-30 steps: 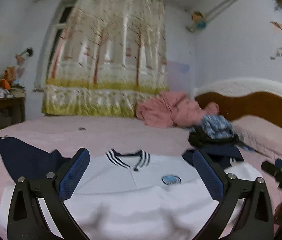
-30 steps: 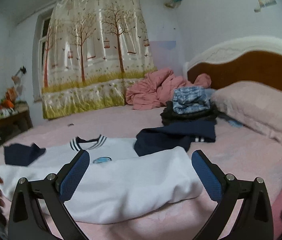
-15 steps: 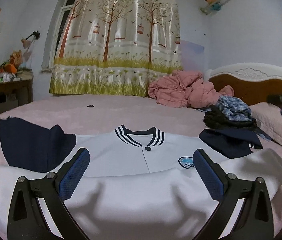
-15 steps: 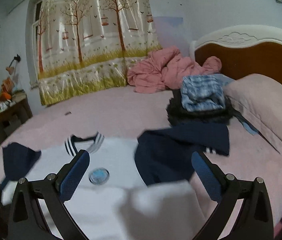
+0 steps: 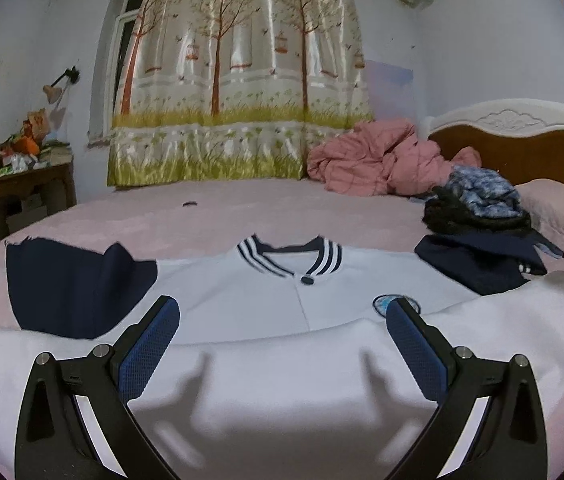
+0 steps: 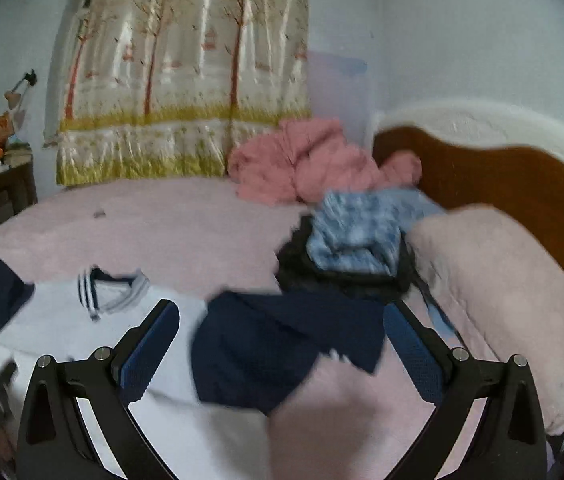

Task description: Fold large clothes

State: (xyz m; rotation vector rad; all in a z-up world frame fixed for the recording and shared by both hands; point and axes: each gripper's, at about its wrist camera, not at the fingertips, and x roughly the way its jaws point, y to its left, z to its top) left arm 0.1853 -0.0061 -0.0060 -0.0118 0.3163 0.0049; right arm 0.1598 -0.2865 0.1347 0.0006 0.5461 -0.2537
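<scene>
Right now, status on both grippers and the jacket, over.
Left gripper open, empty, above the white jacket. Right gripper open, empty, over the navy sleeve. Hem folded up across the body. Clothes pile lies beyond the sleeve.

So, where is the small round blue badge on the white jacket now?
In the left wrist view, the badge sits on the jacket chest, right of the buttoned striped collar, just behind the left tool's right finger.
</scene>
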